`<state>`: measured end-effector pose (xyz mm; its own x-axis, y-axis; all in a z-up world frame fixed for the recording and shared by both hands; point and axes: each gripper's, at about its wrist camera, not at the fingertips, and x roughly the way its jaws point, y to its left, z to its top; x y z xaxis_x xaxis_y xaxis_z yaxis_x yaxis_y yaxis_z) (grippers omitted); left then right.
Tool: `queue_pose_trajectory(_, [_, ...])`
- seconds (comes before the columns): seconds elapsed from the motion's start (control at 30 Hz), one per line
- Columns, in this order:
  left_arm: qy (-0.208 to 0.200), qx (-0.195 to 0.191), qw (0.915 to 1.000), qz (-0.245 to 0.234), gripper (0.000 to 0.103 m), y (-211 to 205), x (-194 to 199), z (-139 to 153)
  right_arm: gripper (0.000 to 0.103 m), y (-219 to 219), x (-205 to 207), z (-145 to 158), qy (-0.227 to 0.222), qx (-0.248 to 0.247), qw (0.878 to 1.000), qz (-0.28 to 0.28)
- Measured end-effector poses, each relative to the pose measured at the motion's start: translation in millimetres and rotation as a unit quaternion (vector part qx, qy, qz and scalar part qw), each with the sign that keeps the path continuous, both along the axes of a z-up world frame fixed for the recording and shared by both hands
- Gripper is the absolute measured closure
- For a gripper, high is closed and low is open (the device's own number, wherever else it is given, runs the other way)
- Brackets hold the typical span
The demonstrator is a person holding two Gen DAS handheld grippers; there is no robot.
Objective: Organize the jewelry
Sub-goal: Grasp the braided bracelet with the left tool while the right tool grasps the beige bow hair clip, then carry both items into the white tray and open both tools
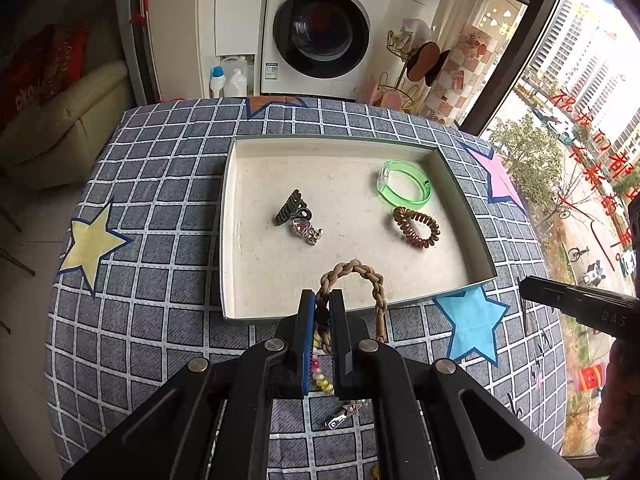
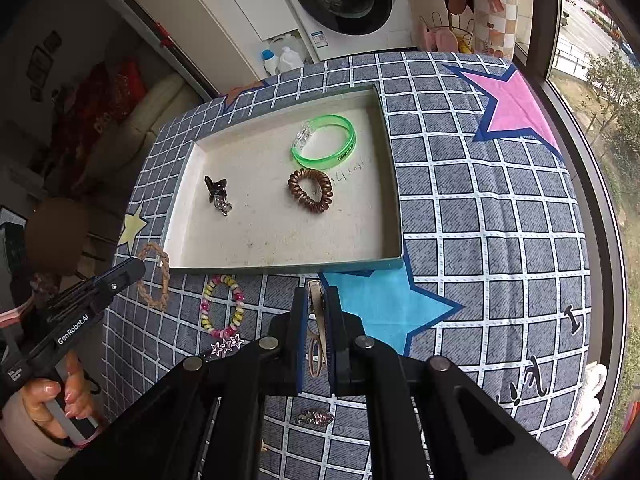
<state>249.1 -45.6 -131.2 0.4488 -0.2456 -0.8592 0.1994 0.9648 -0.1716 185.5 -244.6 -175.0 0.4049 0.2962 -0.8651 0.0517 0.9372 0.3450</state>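
My left claw [image 1: 323,306] is clamped narrow on a tan braided rope bracelet [image 1: 352,280], whose loop arches just ahead of the fingertips, over the near rim of the shallow cream-lined rectangular tray [image 1: 230,216]. Below that claw lie a pink-and-yellow beaded bracelet [image 2: 222,306] and a small silver star clip [image 2: 227,345] on the grey checked cloth [image 1: 160,200]. My right claw [image 2: 317,308] pinches a slim beige hair clip [image 2: 316,320] (held upright between the pads), just short of the tray's near wall. Farther ahead inside the tray sit a brown spiral hair tie [image 2: 310,191], a translucent green plastic bangle [image 2: 324,141] beyond it, and a black claw clip [image 2: 216,192] off left.
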Motion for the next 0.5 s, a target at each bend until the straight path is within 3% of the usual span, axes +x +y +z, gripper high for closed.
queue_pose_trajectory(0.23, [0.008, 0.005, 0.9999, 0.006, 0.084, -9.5, 27.0, -11.5, 0.094, -0.4, 43.0, -1.1, -0.005, 0.012, 1.000, 0.004])
queue_pose_trajectory(0.5, [0.036, 0.031, 0.9988, 0.011, 0.084, -16.3, 47.2, -41.2, 0.094, 5.0, 79.1, -32.3, 0.028, 0.034, 0.999, 0.015])
